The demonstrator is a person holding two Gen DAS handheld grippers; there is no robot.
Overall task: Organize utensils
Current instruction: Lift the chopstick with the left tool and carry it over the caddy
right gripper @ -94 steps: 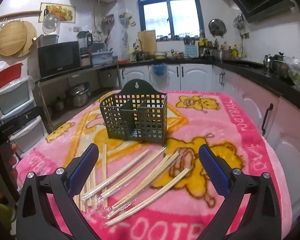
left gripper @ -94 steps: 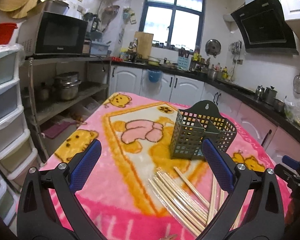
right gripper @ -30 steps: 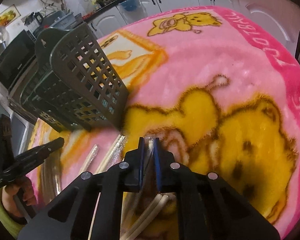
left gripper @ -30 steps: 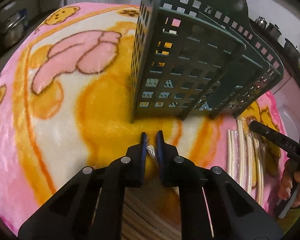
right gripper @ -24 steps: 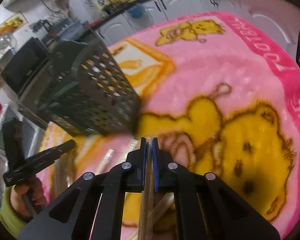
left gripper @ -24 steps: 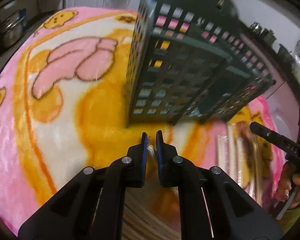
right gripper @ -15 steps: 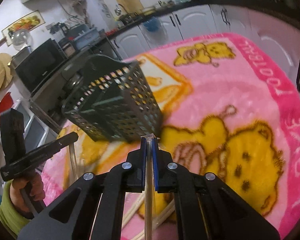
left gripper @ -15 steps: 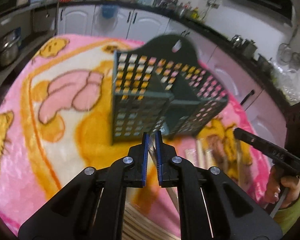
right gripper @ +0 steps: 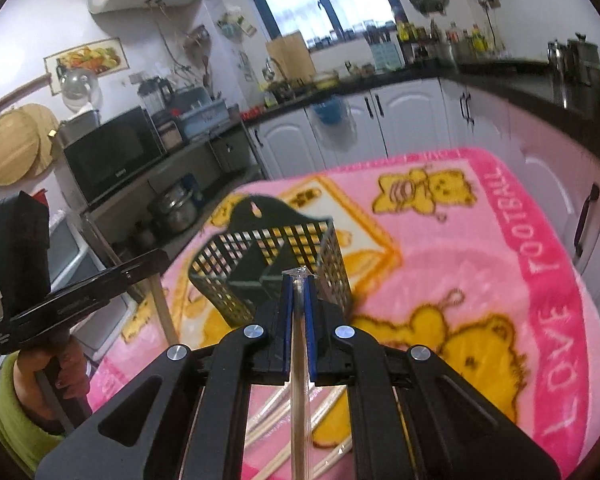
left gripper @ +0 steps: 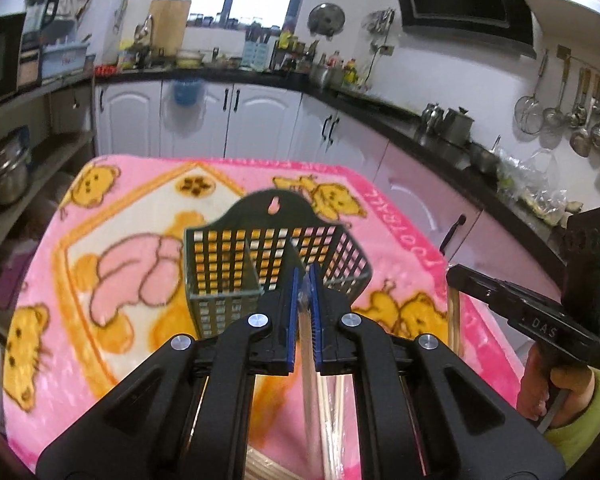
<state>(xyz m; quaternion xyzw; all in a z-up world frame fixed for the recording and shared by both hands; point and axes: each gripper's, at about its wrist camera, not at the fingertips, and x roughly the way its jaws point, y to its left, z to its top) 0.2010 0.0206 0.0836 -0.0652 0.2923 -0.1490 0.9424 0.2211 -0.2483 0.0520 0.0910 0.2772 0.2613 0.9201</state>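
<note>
Each hand-held gripper, left (left gripper: 305, 280) and right (right gripper: 298, 276), clamps seemingly one wrapped chopstick pair (right gripper: 299, 380) before the basket (left gripper: 276, 256).

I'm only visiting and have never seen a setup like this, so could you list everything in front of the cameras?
Utensil basket: one, dark green, upright on the blanket, compartments look empty.
Wrapped chopsticks: one pair held in each tongs; several more, pale wood, loose on the blanket.
Blanket: one, pink with yellow bears, covering the table.
Microwave: one, black, on a side shelf.
Cabinets: white, along the walls.
Left tongs: black with blue pads, shut on chopsticks.
Right tongs: same, shut on chopsticks.
Hands: two, green sleeves.
</note>
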